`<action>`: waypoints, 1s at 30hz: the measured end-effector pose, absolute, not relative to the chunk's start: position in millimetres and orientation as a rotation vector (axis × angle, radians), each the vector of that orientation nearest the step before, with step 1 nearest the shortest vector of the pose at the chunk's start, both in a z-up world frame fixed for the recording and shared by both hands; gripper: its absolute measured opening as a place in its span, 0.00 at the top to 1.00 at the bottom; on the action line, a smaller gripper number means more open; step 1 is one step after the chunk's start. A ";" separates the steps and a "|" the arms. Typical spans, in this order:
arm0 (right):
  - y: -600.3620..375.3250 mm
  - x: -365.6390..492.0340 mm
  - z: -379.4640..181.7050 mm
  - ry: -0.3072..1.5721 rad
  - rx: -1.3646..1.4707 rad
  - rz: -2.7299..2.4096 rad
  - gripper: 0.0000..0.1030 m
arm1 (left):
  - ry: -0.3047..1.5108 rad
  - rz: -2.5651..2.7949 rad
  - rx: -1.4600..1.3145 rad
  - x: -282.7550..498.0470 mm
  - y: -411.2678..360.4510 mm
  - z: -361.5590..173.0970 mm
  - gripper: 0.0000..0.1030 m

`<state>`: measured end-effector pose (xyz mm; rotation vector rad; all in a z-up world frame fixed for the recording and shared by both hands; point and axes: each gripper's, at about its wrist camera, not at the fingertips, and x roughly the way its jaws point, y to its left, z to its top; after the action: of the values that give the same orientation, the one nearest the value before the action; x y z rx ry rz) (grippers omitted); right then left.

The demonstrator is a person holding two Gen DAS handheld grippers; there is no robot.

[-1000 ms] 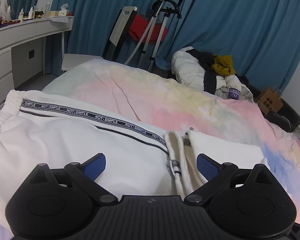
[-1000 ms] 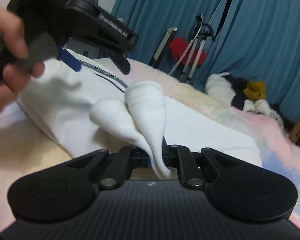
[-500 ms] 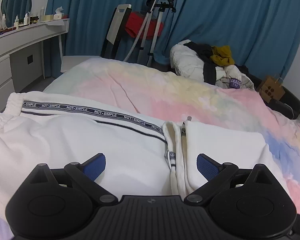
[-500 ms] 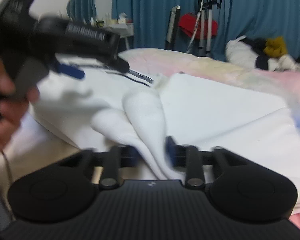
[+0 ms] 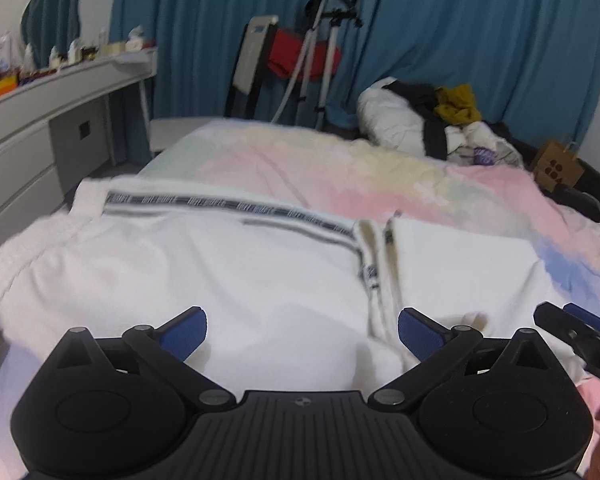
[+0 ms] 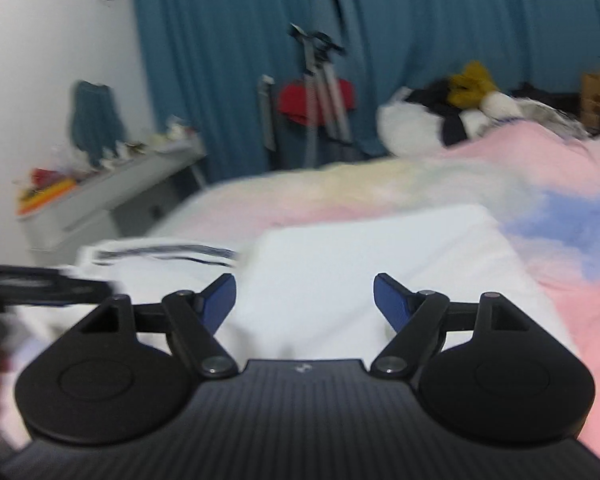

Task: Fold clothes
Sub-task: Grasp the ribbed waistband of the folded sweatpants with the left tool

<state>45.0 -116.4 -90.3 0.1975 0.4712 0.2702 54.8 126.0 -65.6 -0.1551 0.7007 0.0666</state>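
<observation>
White cotton-knit trousers with a black lettered side stripe [image 5: 228, 264], lying folded on the pastel tie-dye bed cover [image 5: 400, 176], cuffs doubled back at mid-length. Right gripper [image 6: 304, 300]: blue-padded fingers opening, nothing between them. Left gripper [image 5: 300, 328]: fingers spread wide, empty. Best next: withdraw clear without dragging cloth, then regrasp both layers at the fold edge for a square, even crease.

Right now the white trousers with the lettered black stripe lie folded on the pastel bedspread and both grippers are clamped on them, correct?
Not quite. In both wrist views the left gripper and the opening right gripper grip nothing. The white trousers do lie folded on the bedspread.
</observation>
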 end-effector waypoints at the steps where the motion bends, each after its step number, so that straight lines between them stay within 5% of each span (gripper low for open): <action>1: -117.4 53.2 -99.2 0.511 0.196 0.250 0.25 | 0.713 0.086 -0.161 53.6 128.2 -67.8 0.00; 14: -109.5 61.4 -122.6 0.620 0.169 0.225 0.25 | 0.649 0.368 -0.297 31.4 174.2 -79.7 0.00; 22: -115.4 60.1 -118.6 0.636 0.190 0.204 0.25 | 0.733 0.487 -0.763 27.8 249.2 -113.8 0.00; 30: -107.6 58.6 -119.8 0.629 0.129 0.203 0.25 | 0.617 0.531 -0.832 50.9 274.9 -119.6 0.05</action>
<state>58.6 -107.6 -119.8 0.1293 0.6288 0.2034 50.9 274.9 -119.7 -0.8324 0.6172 0.5308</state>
